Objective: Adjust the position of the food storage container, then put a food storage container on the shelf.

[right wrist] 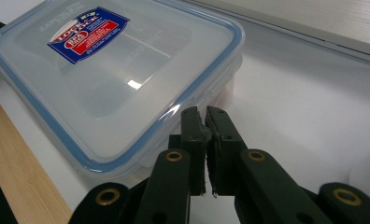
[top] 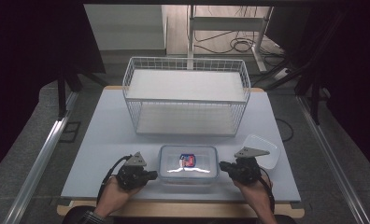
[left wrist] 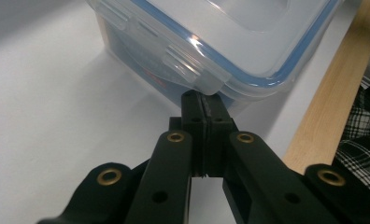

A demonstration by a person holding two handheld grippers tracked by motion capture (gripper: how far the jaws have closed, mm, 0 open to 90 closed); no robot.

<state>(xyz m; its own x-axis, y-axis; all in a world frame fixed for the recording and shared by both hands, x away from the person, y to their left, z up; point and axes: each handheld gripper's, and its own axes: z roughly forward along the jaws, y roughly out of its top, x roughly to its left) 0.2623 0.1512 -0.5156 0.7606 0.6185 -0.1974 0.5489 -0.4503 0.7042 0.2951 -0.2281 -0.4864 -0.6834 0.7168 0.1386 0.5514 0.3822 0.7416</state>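
A clear plastic food box with a blue-rimmed snap lid and a red and blue sticker sits near the front of the white table. My left gripper lies at the box's left side. In the left gripper view its jaws are shut with nothing between them, and the tips sit just under a side latch flap of the box. My right gripper is at the box's right side. Its jaws are together but for a thin slit, with the tips against the lid's edge.
A white wire basket with a flat white shelf stands across the back of the table. A small clear plastic tub sits to the right, behind my right gripper. The table's wooden front edge runs close to the box.
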